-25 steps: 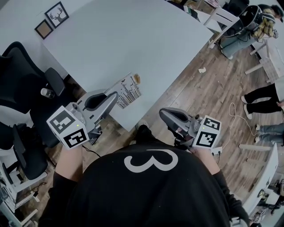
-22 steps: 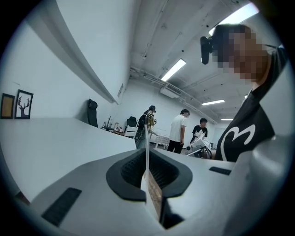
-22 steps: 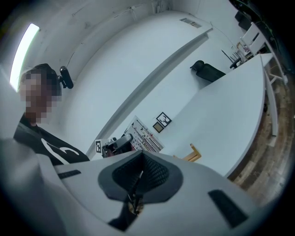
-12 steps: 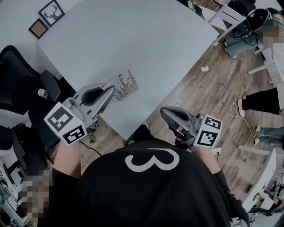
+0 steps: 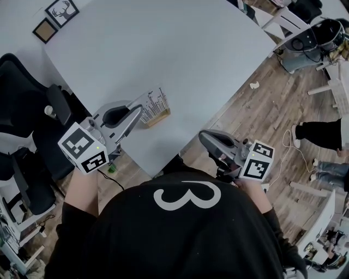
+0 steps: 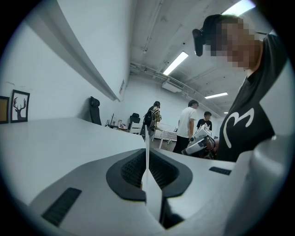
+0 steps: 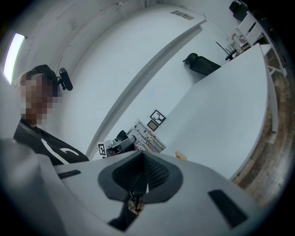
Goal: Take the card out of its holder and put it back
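- Card (image 5: 154, 103) pinched edge-on by left gripper (image 5: 138, 113) fingers, lower edge at wooden holder (image 5: 158, 117), near tabletop (image 5: 163, 49) edge.
- Right gripper (image 5: 203, 137) fingers pressed together, off the tabletop.
- Black chair (image 5: 24, 106) close on the left.

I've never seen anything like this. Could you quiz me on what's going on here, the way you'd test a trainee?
1. Which tool clamps the printed card? A) left tool B) right tool C) neither
2. True or false: the right tool's jaws stand wide apart.
3. Fill in: the black-framed picture beside the white table shows an antlered ____.
Key: 1 A. 2 False; they are together. 3 deer.
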Action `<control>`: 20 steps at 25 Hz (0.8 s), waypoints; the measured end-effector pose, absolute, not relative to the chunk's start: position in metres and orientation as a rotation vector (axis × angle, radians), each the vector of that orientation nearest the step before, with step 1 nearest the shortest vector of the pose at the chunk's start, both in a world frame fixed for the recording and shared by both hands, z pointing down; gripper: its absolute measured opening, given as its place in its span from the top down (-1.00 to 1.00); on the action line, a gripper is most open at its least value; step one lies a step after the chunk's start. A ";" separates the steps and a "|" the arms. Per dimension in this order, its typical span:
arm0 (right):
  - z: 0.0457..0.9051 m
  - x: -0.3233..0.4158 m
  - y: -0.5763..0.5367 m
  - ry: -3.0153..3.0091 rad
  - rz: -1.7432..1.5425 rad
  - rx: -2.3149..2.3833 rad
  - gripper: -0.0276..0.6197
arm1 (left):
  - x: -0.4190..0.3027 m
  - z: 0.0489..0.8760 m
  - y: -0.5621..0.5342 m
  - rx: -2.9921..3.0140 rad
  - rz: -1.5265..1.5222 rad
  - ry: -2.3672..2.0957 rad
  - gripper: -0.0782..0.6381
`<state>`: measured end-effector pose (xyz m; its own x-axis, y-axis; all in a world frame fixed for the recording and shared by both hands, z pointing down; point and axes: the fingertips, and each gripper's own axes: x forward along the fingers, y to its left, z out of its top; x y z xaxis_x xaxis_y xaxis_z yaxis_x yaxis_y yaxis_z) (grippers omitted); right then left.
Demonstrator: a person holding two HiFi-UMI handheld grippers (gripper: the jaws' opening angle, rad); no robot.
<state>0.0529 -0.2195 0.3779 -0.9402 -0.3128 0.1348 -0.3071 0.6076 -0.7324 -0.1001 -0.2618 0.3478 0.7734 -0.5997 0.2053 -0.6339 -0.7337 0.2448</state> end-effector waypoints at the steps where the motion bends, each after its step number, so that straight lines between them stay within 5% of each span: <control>1: 0.379 0.052 -0.222 2.812 -1.283 -0.540 0.89 | -0.100 0.350 -0.262 2.667 0.165 -0.950 0.71; 20: 0.385 0.038 -0.235 2.851 -1.337 -0.497 0.89 | -0.106 0.389 -0.266 2.662 0.288 -0.933 0.71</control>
<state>0.0383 -0.2346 0.3853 -0.9503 -0.2593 0.1721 -0.2981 0.6001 -0.7423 -0.1057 -0.2660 0.3891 0.7681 -0.5731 0.2857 -0.6344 -0.7416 0.2178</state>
